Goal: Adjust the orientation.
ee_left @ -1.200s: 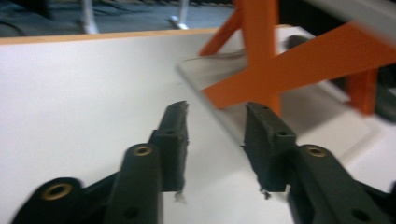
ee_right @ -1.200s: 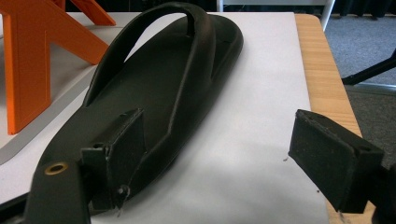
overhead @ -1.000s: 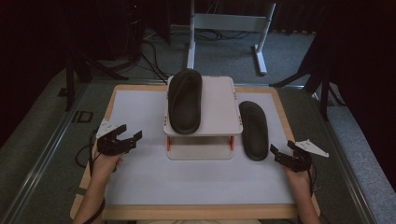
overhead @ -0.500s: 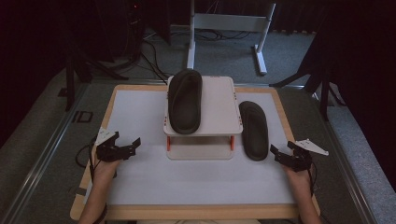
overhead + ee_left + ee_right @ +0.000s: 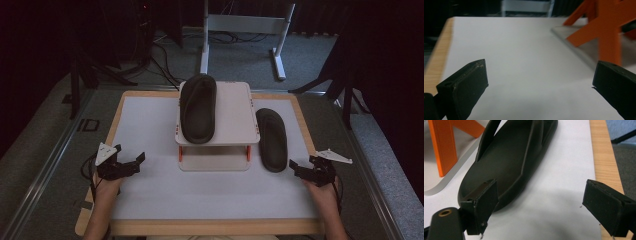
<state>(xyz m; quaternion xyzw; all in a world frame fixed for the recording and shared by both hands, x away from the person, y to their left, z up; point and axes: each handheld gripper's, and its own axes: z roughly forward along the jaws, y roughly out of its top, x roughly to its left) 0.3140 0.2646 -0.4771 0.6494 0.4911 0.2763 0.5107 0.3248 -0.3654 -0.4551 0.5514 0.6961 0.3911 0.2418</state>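
Bright tabletop, dark surroundings, soft focus up close

The white table surface (image 5: 150,135) is evenly lit from above, while the room at far left and far right falls into near black. In the right gripper view a soft grey shadow lies on the near surface beside the dark slipper (image 5: 509,162). In the left gripper view the orange rack legs (image 5: 604,30) at far right are blurred.

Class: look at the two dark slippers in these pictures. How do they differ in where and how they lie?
The slipper on the rack lies on the white rack's top shelf; the slipper on the table lies on the white tabletop right of it. The table one lies just ahead of the open right gripper; the rack one lies far from both. Both are dark and point away from the person.
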